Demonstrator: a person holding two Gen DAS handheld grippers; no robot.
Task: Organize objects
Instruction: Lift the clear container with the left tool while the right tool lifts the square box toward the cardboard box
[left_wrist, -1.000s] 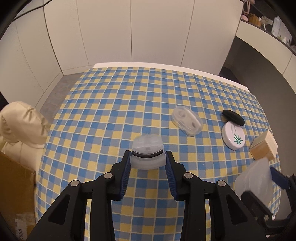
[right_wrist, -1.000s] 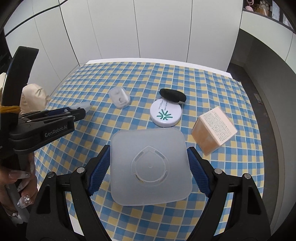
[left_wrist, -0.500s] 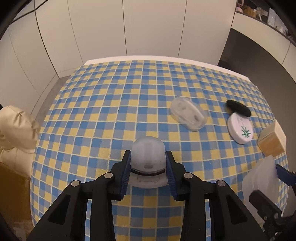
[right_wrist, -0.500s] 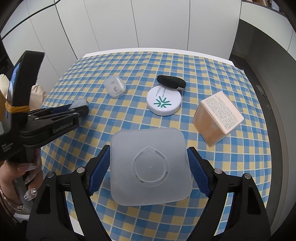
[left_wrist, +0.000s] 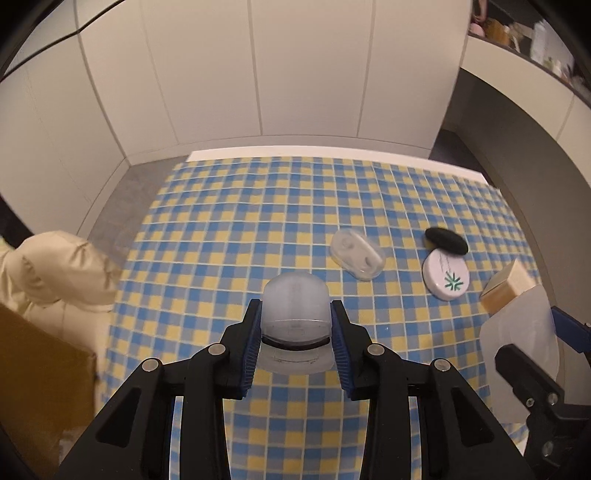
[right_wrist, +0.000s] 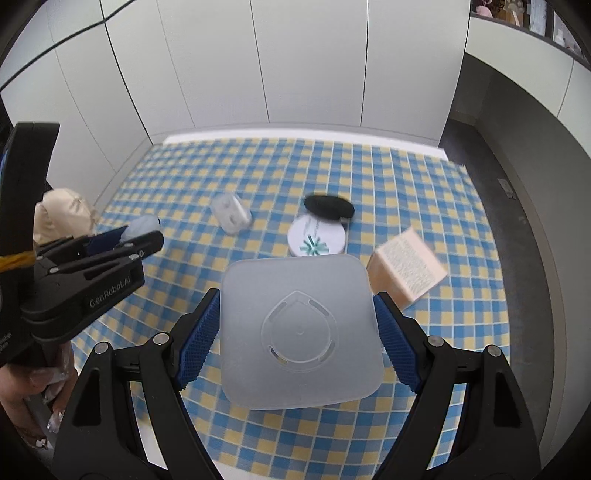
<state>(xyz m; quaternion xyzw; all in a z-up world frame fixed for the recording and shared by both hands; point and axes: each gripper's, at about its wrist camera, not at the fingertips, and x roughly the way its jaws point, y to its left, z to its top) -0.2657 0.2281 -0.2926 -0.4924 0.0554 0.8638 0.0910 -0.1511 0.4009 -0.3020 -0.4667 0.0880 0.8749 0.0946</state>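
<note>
Dim, even light; fisheye-bent, blurred

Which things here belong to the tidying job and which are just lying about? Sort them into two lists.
Job:
- frosted small case, in left gripper
- frosted square lid, in right gripper
- clear oval case
- white round compact
- black oval pad
- tan box

Lying about:
- cream cushion
- cardboard box

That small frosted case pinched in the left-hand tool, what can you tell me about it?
The frosted case is a small, rounded, translucent plastic piece with a domed top, a flatter base and a dark band across its middle. It sits between the blue pads of the left gripper, which is shut on its two sides, above the checked tablecloth. Nothing else appears to touch it. Its contents cannot be made out.
</note>
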